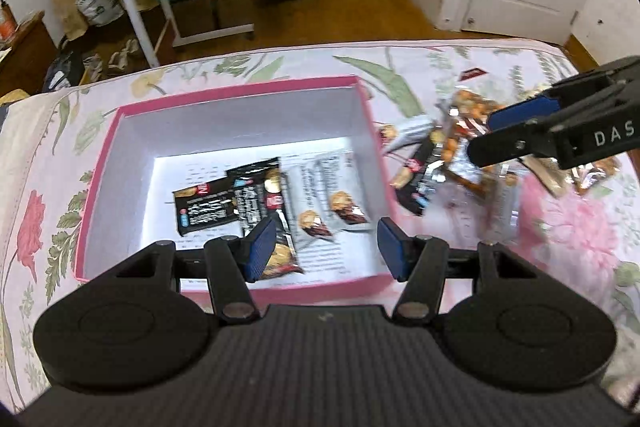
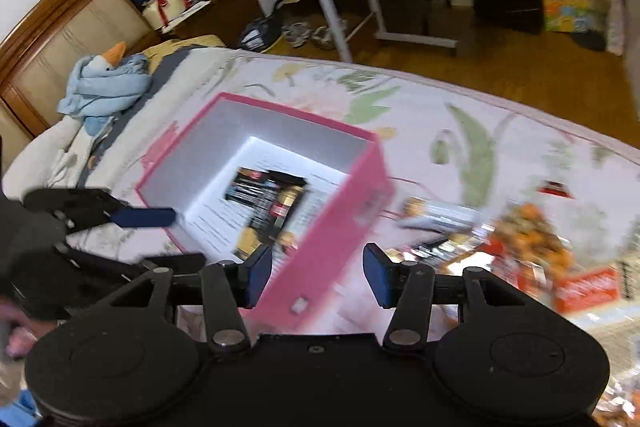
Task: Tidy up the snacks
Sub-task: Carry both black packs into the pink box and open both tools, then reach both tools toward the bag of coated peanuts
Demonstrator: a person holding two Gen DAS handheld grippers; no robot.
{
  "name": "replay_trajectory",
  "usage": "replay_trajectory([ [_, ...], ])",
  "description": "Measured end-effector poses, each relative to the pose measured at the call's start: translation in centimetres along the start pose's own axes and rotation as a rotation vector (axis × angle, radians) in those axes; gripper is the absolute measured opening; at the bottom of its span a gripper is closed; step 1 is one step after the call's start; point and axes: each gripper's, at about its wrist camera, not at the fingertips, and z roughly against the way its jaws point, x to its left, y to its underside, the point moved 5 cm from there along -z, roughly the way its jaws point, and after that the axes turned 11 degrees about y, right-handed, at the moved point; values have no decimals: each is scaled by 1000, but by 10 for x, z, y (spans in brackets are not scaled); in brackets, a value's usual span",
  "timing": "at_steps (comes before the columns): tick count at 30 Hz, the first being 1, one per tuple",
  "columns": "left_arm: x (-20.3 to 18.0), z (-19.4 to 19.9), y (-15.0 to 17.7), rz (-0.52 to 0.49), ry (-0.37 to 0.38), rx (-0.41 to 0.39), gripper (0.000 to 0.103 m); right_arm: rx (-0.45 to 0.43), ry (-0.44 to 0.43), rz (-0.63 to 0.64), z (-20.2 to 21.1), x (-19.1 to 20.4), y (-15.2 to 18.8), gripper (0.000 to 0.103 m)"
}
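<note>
Left hand-held gripper (image 1: 324, 247) tilted steeply down over the near side of the pink box (image 1: 100, 163), blue pads parted, nothing between them; box floor and packets visible through the gap. Right hand-held gripper (image 2: 318, 277) also angled down, poised above the box's near right corner, jaws parted and empty, pads clear of the pink wall. In the left wrist view, seen reaching in from the right edge (image 1: 486, 135) over the loose snack pile, apart from the box.

Pink box open-topped, white inside, resting on the floral bedspread (image 1: 420, 67), printed paper lining its floor. Inside: two black snack packets (image 1: 204, 209) overlapping near the middle and a silver-white snack bar (image 1: 332, 199) lying just right of them, all flat on the paper.

To the right of the box, on the bedspread: heap of snack packets (image 1: 456, 155), foil and clear wrappers with orange-brown nut contents, blurred, some overlapping, the nearest just beside the box's right wall. Orange-red packet (image 2: 588, 287) at the near right in the right wrist view, too blurred to read.
</note>
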Motion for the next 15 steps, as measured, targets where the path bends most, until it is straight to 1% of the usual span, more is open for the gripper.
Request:
replay_trajectory([
  [3, -16, 4, 0, -12, 7, -12, 54, -25, 13, -24, 17, -21, 18, 57],
  [6, -32, -1, 0, -18, 25, -20, 53, -45, 44, -56, 25, -39, 42, 57],
  [10, -56, -18, -3, -37, 78, -22, 52, -42, 66, -109, 22, -58, 72, 57],
  [13, -73, -35, -9, -44, 123, -28, 51, -35, 76, -141, 14, -73, 88, 57],
  [15, -83, -47, -15, -42, 149, -40, 49, -47, 93, -144, 10, -81, 93, 57],
])
